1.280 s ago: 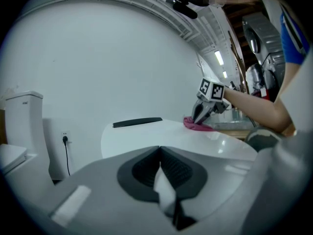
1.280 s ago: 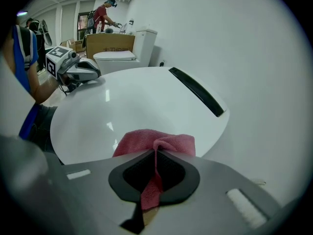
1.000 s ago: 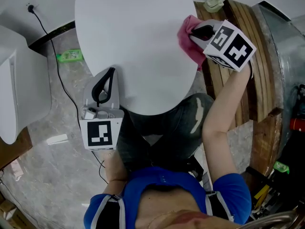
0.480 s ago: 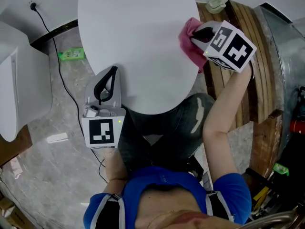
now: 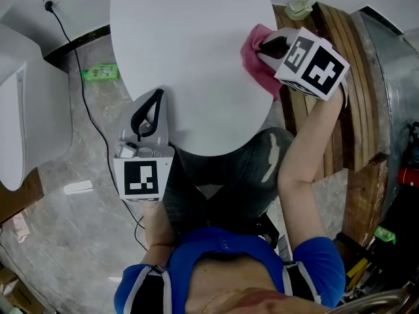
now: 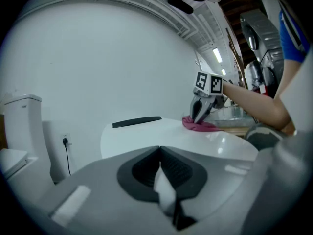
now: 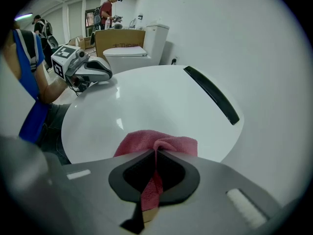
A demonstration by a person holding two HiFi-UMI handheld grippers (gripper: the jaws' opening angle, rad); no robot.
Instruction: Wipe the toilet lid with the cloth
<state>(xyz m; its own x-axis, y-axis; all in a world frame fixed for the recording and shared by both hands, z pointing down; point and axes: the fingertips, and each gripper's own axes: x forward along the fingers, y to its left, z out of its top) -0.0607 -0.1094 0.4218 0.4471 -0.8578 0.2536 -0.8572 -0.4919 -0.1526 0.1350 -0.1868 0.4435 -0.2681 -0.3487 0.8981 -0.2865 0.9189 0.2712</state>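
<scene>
The white toilet lid [image 5: 190, 57] fills the upper middle of the head view. A pink cloth [image 5: 254, 59] lies on its right edge, and my right gripper [image 5: 265, 44] is shut on the cloth, pressing it to the lid. In the right gripper view the cloth [image 7: 156, 146] bunches up between the jaws of the right gripper [image 7: 155, 153], with the lid [image 7: 151, 102] beyond. My left gripper [image 5: 154, 97] rests at the lid's lower left edge, jaws shut with nothing between them. In the left gripper view the left gripper [image 6: 159, 153] points across the lid [image 6: 161, 131] towards the cloth [image 6: 198, 126].
A black cable [image 5: 75, 77] runs over the stone floor at the left, near a green packet [image 5: 99, 72]. Another white toilet [image 5: 29, 110] stands at the far left. Wooden boards [image 5: 327, 110] and a metal tub lie to the right. People stand far off in the right gripper view.
The right gripper and the cloth have slid slightly left and inward on the lid. The left gripper has stayed at the lid's lower left edge.
</scene>
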